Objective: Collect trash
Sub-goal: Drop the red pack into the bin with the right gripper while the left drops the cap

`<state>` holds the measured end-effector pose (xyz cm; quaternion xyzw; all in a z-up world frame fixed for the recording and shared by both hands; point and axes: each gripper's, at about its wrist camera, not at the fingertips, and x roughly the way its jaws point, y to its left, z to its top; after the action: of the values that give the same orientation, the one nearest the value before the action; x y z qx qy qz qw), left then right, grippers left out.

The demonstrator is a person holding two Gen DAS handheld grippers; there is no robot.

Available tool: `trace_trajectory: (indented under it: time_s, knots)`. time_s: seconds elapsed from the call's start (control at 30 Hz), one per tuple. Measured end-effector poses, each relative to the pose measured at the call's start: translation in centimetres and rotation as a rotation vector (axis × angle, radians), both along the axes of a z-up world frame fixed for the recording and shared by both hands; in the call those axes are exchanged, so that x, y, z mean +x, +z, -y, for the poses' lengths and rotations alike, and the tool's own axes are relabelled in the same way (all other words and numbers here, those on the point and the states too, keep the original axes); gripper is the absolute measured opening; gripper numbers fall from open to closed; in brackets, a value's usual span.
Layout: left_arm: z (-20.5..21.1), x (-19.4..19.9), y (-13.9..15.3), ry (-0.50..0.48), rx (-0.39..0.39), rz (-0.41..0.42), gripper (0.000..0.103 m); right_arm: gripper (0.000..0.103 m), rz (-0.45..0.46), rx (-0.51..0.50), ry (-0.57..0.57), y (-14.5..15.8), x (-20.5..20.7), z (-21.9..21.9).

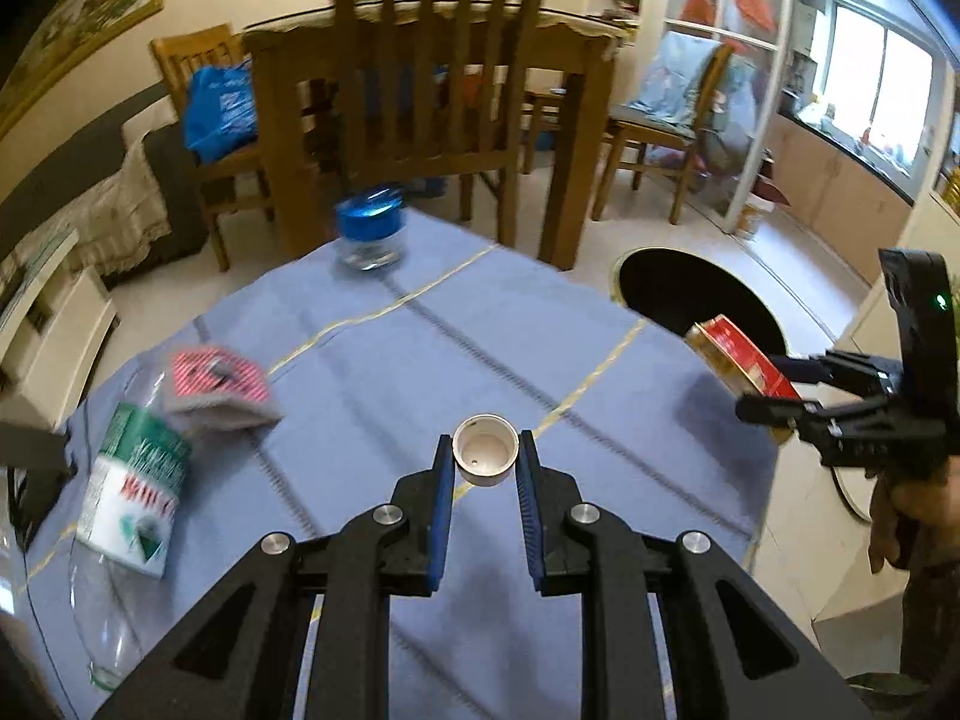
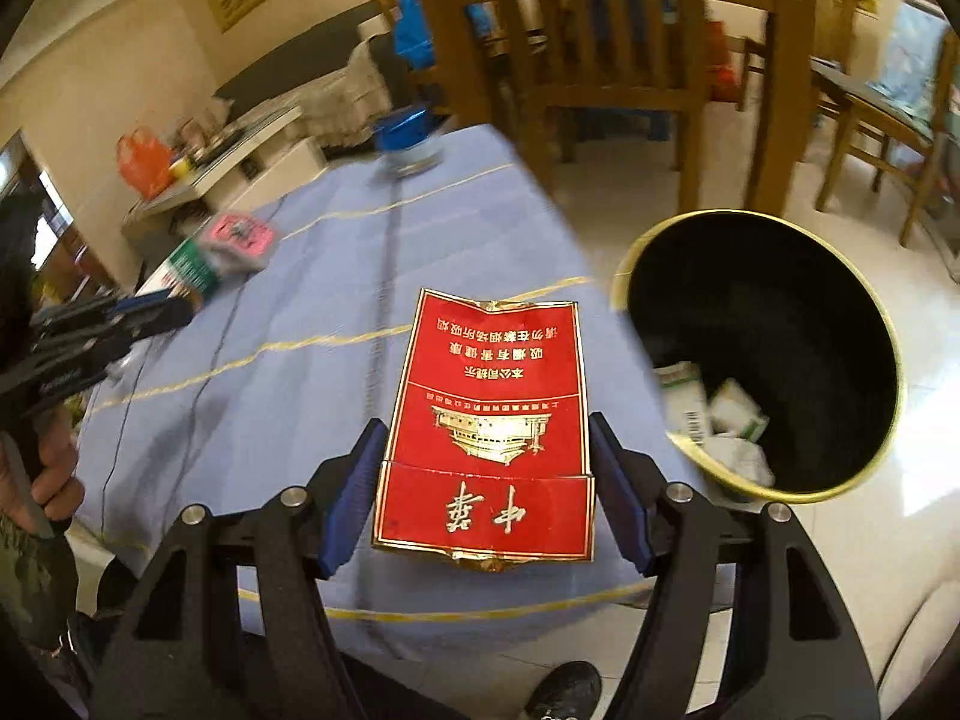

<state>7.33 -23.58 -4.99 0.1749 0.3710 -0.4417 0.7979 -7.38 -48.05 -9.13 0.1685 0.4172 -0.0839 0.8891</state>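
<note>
Roughly midway through this one, I'd say. The table [image 1: 372, 360] under its blue cloth is still carrying a fair bit, while the bin [image 2: 864, 300] sitting on the floor just off the table's right edge is already holding a few white and green wrappers at the bottom.

Left to clear: the big plastic bottle [image 1: 129, 480] is lying on its side at the table's left edge, with a pink striped packet [image 1: 219, 387] lying just beside the bottle. A blue-lidded jar [image 1: 367, 231] is standing at the table's far end; can't tell if that counts as trash.

The right gripper [image 2: 486, 486] is gripping a flattened red pack [image 2: 489, 420] by its edges, hovering over the table's right side, near the bin. The left gripper [image 1: 485, 474] is pinching a small white cap [image 1: 485, 449] over the table's near middle.

So both are probably heading binward next.
</note>
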Motion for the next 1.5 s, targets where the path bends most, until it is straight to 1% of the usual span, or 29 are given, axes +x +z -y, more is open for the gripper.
trace_trajectory:
  time_s: [0.13, 0.3, 0.43, 0.5, 0.53, 0.57, 0.6, 0.7, 0.8, 0.9, 1.03, 1.17, 1.2, 1.23, 1.27, 1.3, 1.33, 1.43, 1.5]
  knots:
    - [2.9, -1.2, 0.2, -0.050, 0.020, 0.017, 0.019, 0.066, 0.009, -0.010, -0.065, 0.2, -1.7, 3.3]
    - [6.9, -2.8, -0.2, -0.121, 0.072, 0.044, 0.019, 0.066, 0.025, -0.010, -0.155, 0.6, -3.1, 7.5]
    - [9.7, -3.9, -0.1, -0.168, 0.086, 0.061, 0.019, 0.066, 0.052, -0.035, -0.207, 1.8, -2.9, 10.4]
    - [11.0, -4.4, 0.0, -0.188, 0.084, 0.063, 0.019, 0.068, 0.032, -0.057, -0.218, 1.9, -2.0, 11.8]
    - [11.6, -4.6, 0.0, -0.198, 0.082, 0.064, 0.019, 0.080, 0.014, -0.063, -0.221, 1.6, -1.5, 12.4]
    - [11.9, -4.7, 0.0, -0.204, 0.082, 0.065, 0.019, 0.097, 0.001, -0.063, -0.230, 1.3, -1.1, 13.0]
    - [12.3, -4.9, 0.0, -0.212, 0.082, 0.069, 0.019, 0.098, -0.011, -0.065, -0.255, 1.1, -0.9, 13.7]
    - [13.5, -5.4, 0.1, -0.233, 0.090, 0.089, 0.019, 0.098, 0.028, -0.043, -0.270, 1.1, -1.7, 14.7]
    - [14.8, -5.8, 0.1, -0.255, 0.103, 0.109, 0.019, 0.098, 0.057, -0.048, -0.296, 0.9, -2.9, 15.1]
    - [16.8, -6.5, -0.1, -0.280, 0.126, 0.139, 0.019, 0.098, 0.093, -0.027, -0.350, 0.8, -4.9, 15.8]
    - [19.7, -7.2, -0.2, -0.308, 0.159, 0.182, 0.019, 0.098, 0.140, 0.015, -0.446, 0.7, -8.5, 17.6]
    - [23.0, -7.7, 0.0, -0.317, 0.191, 0.242, 0.020, 0.098, 0.158, 0.033, -0.507, 0.7, -10.9, 18.9]
    - [23.8, -7.6, 0.1, -0.310, 0.196, 0.261, 0.026, 0.098, 0.159, 0.034, -0.516, 0.6, -11.3, 18.9]
    - [24.7, -7.4, 0.3, -0.289, 0.204, 0.279, 0.037, 0.098, 0.161, 0.039, -0.523, 0.5, -11.6, 19.1]
    - [25.0, -7.3, 0.6, -0.277, 0.203, 0.287, 0.058, 0.098, 0.162, 0.045, -0.529, 0.4, -11.9, 19.3]
    - [25.3, -7.3, 0.9, -0.268, 0.196, 0.301, 0.060, 0.098, 0.162, 0.054, -0.535, 0.1, -12.2, 19.5]
    - [25.5, -7.2, 1.2, -0.264, 0.191, 0.310, 0.060, 0.098, 0.160, 0.056, -0.537, 0.0, -12.2, 19.5]
    - [25.0, -7.5, 2.3, -0.260, 0.157, 0.303, 0.060, 0.098, 0.158, 0.056, -0.542, -0.5, -12.4, 19.6]
    - [24.2, -8.2, 2.7, -0.239, 0.153, 0.366, 0.060, 0.098, 0.159, 0.065, -0.546, -0.6, -12.5, 19.6]
